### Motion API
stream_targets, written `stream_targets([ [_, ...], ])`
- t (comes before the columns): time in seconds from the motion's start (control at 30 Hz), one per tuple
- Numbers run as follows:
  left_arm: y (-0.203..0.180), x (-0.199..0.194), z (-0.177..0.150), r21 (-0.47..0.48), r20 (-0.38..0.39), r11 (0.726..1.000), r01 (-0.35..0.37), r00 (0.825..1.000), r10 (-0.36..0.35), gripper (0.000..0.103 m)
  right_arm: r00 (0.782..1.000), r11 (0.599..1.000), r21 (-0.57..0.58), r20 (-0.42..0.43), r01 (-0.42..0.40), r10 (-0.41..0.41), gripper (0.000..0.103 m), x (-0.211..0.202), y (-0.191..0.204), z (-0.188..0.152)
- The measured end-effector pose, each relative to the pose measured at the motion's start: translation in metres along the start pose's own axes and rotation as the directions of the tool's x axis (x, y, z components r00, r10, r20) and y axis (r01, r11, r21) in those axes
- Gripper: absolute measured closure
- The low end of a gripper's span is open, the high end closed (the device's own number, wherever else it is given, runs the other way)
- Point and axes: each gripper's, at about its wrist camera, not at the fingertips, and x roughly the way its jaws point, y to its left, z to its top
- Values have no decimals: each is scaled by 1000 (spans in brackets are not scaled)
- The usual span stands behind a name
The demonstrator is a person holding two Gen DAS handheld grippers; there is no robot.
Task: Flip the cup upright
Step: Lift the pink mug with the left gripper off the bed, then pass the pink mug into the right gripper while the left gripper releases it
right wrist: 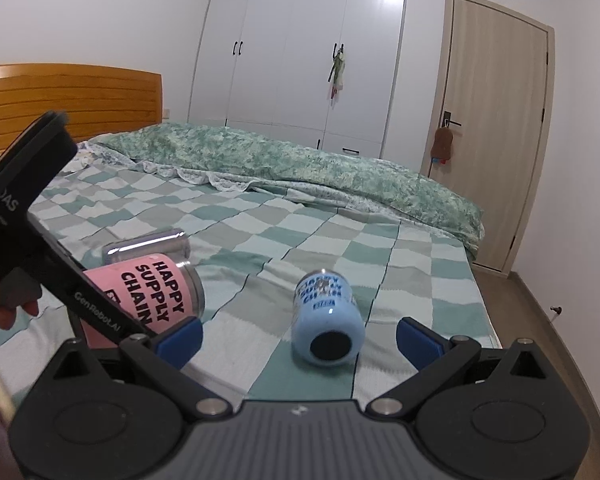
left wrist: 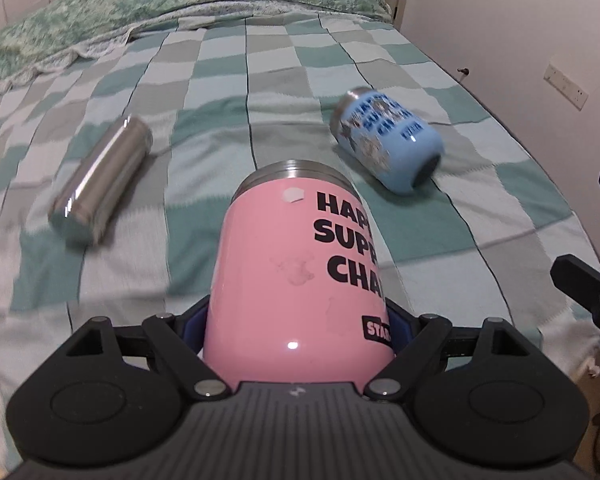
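Observation:
My left gripper [left wrist: 298, 328] is shut on a pink cup [left wrist: 300, 272] with black lettering. It holds the cup on its side, steel rim pointing away, just above the checked bedspread [left wrist: 260, 80]. The same pink cup [right wrist: 148, 296] shows in the right wrist view, tilted, in the left tool. A light blue cup [left wrist: 386, 142] lies on its side on the bed to the right, base toward me. My right gripper [right wrist: 298, 340] is open, its blue pads either side of the blue cup [right wrist: 326, 326] but apart from it.
A silver steel cup [left wrist: 100, 178] lies on its side at the left; it also shows in the right wrist view [right wrist: 148, 246]. A green quilt [right wrist: 300, 164] is bunched along the far side of the bed. The bed's right edge [right wrist: 484, 320] drops to the floor.

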Motion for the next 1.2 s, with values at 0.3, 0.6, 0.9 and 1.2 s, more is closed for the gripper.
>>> stream_targets([
  [0.3, -8, -15, -59, -135, 23, 991, -9, 1000, 12, 18, 999, 1000, 5, -31, -6, 6, 0, -39, 15, -24],
  [0.6, -15, -7, -92, -184, 55, 981, -67, 995, 79, 18, 998, 1000, 12, -57, -2, 3, 0, -50, 26, -35],
  [0.9, -8, -23, -96, -147, 91, 988, -43, 994, 56, 0, 998, 1000, 14, -65, 7, -7, 0, -53, 31, -36],
  [1.2, 32, -81, -94, -86, 215, 996, 24, 977, -6, 0, 999, 999, 31, -43, -14, 15, 0, -55, 49, -15],
])
